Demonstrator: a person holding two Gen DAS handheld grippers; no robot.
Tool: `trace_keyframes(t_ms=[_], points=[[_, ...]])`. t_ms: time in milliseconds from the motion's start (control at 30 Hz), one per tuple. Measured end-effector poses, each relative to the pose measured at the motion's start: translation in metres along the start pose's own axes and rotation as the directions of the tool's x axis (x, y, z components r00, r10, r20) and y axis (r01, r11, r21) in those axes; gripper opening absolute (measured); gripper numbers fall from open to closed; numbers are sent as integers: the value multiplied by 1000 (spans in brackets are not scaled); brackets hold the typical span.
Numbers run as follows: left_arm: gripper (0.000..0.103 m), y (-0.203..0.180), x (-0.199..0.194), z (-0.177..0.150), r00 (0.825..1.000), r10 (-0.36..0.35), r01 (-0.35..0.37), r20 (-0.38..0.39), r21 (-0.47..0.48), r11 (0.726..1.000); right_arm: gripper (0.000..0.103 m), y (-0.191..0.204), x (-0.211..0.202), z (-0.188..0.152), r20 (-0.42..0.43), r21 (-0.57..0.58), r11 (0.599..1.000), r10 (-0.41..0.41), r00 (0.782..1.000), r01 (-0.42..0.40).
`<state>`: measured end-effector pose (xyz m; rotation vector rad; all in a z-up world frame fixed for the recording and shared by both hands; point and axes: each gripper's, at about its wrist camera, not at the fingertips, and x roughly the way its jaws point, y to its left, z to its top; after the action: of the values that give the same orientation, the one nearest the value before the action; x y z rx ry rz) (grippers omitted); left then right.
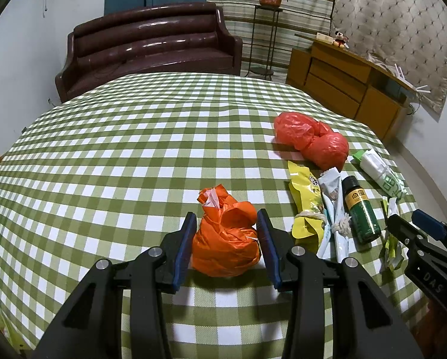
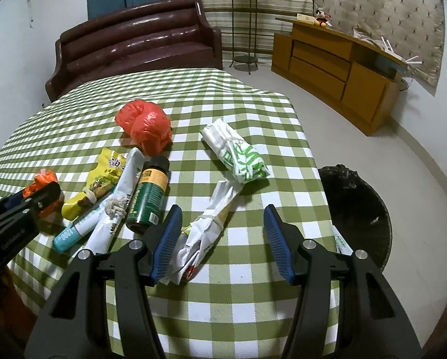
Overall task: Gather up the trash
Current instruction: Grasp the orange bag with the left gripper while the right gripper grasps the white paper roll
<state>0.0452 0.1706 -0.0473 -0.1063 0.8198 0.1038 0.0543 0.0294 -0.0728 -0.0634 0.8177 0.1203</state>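
Near the front edge of the checked table (image 1: 133, 137), an orange bag bundle (image 1: 226, 239) sits between the left gripper (image 1: 227, 233) fingers, which seem clamped on it, though contact is hard to confirm. Judging by this, pickup is in hand; next it needs lifting toward the bin. The right gripper (image 2: 223, 233) stands apart, with a crumpled white wrapper (image 2: 205, 233) beside one finger. Only the right view shows the black-lined bin (image 2: 358, 209) off the table's right edge.

You've got an orange bag wad (image 1: 226, 239) nearest left, a red bag wad (image 2: 145, 124) farther back, wrappers and a green bottle (image 2: 147, 197) lying flat mid-table, and a white-green bundle (image 2: 238, 152) right.
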Motion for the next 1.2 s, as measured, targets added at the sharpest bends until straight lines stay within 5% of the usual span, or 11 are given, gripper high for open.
trace_keyframes(t_ms=[667,767,900,1200], points=[[42,2,-6,-1,1000,-4,4,6,1,1000,55,-15,0,-3,-13,19,999,-29,999,30],[42,2,-6,-1,1000,0,0,6,1,1000,48,-15,1,-4,-18,18,1000,-21,1000,21],[42,2,-6,-2,1000,0,0,4,-1,1000,24,-13,4,-6,-35,9,1000,8,999,-8],[42,-2,-12,-1,1000,4,-4,13,-4,1000,21,-8,-4,-10,-14,-10,999,43,999,-43]])
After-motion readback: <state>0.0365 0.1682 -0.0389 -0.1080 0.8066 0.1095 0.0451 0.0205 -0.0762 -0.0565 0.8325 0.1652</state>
